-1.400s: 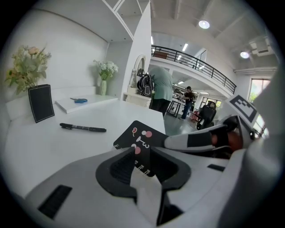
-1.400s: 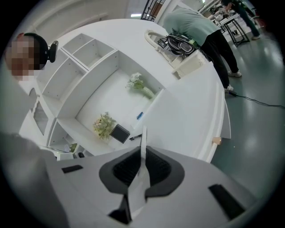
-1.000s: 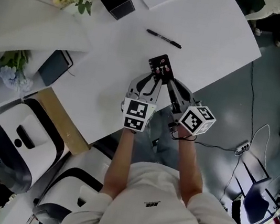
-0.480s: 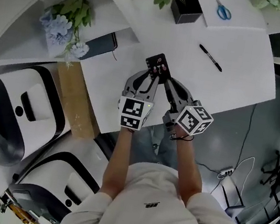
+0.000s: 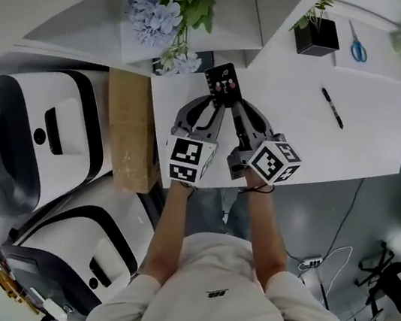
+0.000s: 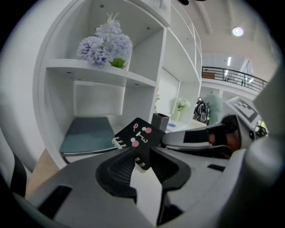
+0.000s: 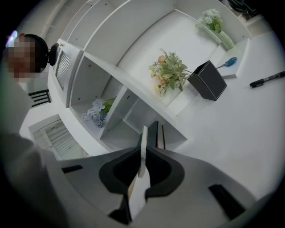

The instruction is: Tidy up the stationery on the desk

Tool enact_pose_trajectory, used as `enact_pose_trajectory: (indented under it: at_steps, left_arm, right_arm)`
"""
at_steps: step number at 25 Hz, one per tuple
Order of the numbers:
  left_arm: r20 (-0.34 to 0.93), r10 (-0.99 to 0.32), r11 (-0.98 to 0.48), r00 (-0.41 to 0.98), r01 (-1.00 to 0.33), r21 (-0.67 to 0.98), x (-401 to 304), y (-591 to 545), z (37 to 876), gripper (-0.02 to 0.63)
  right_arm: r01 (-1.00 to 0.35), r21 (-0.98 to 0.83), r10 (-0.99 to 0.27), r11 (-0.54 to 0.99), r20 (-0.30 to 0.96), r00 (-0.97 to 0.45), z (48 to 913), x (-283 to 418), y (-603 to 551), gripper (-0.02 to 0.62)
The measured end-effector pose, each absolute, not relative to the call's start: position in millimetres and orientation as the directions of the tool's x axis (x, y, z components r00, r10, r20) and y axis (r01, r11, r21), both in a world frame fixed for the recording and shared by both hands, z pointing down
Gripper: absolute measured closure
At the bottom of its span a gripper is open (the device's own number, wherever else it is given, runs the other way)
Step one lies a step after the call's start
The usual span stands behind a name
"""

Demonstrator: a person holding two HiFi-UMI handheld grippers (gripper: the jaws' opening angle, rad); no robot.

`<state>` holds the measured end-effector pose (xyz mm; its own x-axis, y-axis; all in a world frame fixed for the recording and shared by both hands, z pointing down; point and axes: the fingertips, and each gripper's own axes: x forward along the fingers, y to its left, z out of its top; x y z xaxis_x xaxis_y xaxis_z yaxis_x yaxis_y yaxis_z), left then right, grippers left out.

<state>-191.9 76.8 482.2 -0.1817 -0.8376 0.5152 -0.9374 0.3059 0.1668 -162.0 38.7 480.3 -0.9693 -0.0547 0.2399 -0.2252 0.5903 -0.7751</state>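
Blue flowers [image 6: 104, 44] sit on the upper board of the white shelf unit [image 6: 89, 71], and a teal book [image 6: 87, 133] lies in the compartment beneath. Just before that compartment, the left tongs [image 6: 141, 158] pinch a corner of the small black spiral notebook [image 6: 139, 140]. The right tongs [image 7: 142, 160] clamp its edge too. Right of the shelf unit are a black holder [image 5: 318, 37], blue scissors [image 5: 357, 46], and a marker pen [image 5: 333, 107] lying on the worktop [image 5: 355, 144].

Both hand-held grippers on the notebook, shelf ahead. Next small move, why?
Probably ease the black notebook forward toward the lower shelf compartment with the teal book: the left hand-held gripper and right hand-held gripper both clamp it, short of the opening.
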Motion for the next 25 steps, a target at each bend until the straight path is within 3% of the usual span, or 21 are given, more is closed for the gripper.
enact_pose_trajectory:
  at_steps: [20, 25]
  left_arm:
    - [0.51, -0.815, 0.388, -0.273, -0.912, 0.131, -287, 109, 475, 0.606]
    - [0.512, -0.816, 0.389, -0.269, -0.911, 0.141, -288, 111, 476, 0.606]
  right_arm:
    - [-0.277, -0.832, -0.104, 0.481, 0.259, -0.96, 493, -287, 48, 0.574]
    - [-0.277, -0.781, -0.033, 0.56, 0.313, -0.949, 502, -298, 59, 0.545]
